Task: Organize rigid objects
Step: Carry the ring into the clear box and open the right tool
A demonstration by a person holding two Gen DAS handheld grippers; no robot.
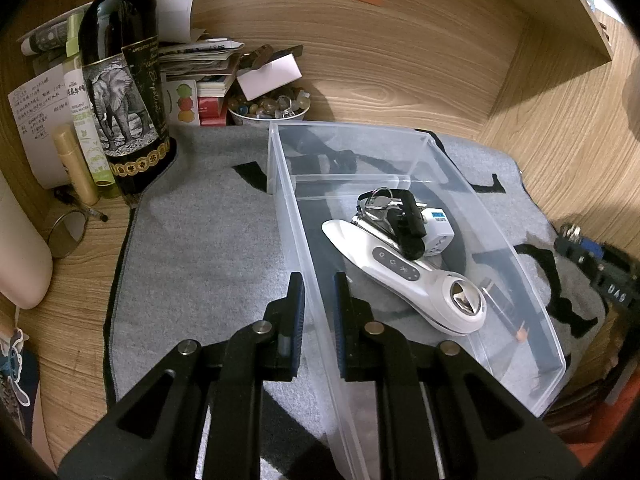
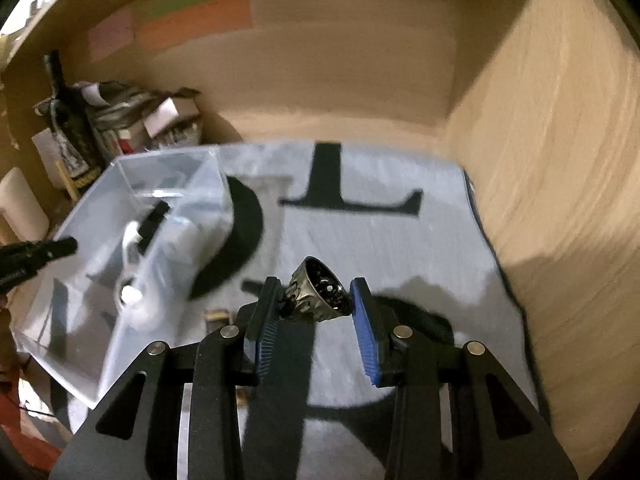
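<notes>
A clear plastic bin (image 1: 424, 148) stands on a grey mat (image 1: 208, 240). In it lie a white handheld device (image 1: 404, 276), keys (image 1: 378, 204), a black clip-like item (image 1: 410, 220) and a white plug adapter (image 1: 438, 232). My left gripper (image 1: 318, 286) is shut on the bin's left wall. In the right wrist view, my right gripper (image 2: 316, 296) is shut on a dark ornate metal cup (image 2: 318, 296) and holds it above the mat (image 2: 380, 240), right of the bin (image 2: 132, 184). The left gripper's tip (image 2: 60, 246) shows at the bin's left side.
A dark wine bottle (image 1: 120, 92), small bottles, papers, a bowl of stones (image 1: 270, 106) and a round mirror (image 1: 66, 232) crowd the back left. Wooden walls enclose the desk at the back and right. A small brown item (image 2: 217, 316) lies on the mat beside the bin.
</notes>
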